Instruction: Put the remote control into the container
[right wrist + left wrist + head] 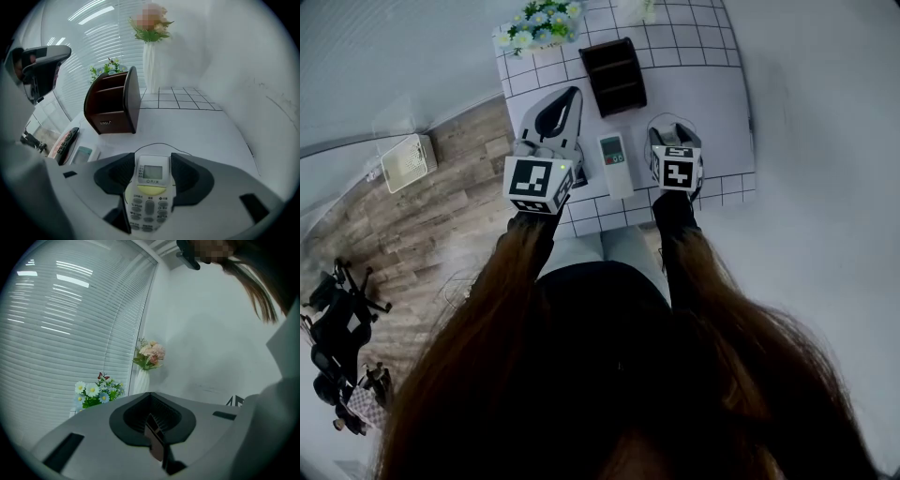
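A white remote control with a small screen lies on the table between the jaws of my right gripper. The jaws stand wide and open on either side of it. In the head view this gripper points down at the table and hides that remote. The brown compartmented container stands upright further back and to the left. My left gripper hovers left of the container, fingertips together, shut and holding nothing.
A second white remote lies between the two grippers, with a black remote beside it. A flower pot and a white vase stand at the back of the checked cloth. Wooden floor lies to the left.
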Available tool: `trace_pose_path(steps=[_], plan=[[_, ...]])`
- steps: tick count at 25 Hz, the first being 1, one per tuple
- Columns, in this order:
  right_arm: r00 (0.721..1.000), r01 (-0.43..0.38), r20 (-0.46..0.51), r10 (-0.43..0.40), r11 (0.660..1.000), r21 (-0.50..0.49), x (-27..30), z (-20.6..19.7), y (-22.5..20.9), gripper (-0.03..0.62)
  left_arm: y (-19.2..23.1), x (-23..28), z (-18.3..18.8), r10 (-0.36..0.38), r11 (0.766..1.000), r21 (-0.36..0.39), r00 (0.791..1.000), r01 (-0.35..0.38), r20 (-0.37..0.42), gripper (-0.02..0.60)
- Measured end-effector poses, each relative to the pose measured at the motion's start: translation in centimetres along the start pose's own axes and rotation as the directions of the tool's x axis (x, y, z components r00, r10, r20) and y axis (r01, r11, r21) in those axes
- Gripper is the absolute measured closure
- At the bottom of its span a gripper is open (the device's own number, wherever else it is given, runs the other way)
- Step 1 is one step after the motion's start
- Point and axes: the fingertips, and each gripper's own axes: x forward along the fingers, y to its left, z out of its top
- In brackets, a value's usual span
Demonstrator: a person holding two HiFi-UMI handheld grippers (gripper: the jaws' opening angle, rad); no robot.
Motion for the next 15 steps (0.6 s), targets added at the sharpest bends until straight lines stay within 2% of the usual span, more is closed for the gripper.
trace_pose_path(steps=[4, 8, 11, 15], plan=[[0.995, -0.016, 0.097, 0.015, 1.0, 0.009, -1.4, 1.6, 0.0, 0.359, 0.4, -0.4, 0.5, 0.015, 1.0, 0.002, 1.0, -0.015, 0.015, 0.572], [0.969, -0.04, 0.246, 0.037, 0.999, 0.005, -4.1, 5.3, 0.1, 0.361, 1.0, -0.8, 1.5, 0.037, 0.999, 0.006, 0.999, -0.038, 0.037, 0.572], [0.933, -0.06, 0.355, 0.054, 0.998, 0.005, -6.7, 7.8, 0.3, 0.361, 1.3, -1.4, 2.4, 0.054, 0.998, 0.009, 0.997, -0.055, 0.056, 0.573], [0.861, -0.075, 0.504, 0.076, 0.997, -0.023, -10.2, 11.5, 0.9, 0.361, 2.0, -2.3, 3.8, 0.091, 0.996, 0.013, 0.992, -0.093, 0.088, 0.572]])
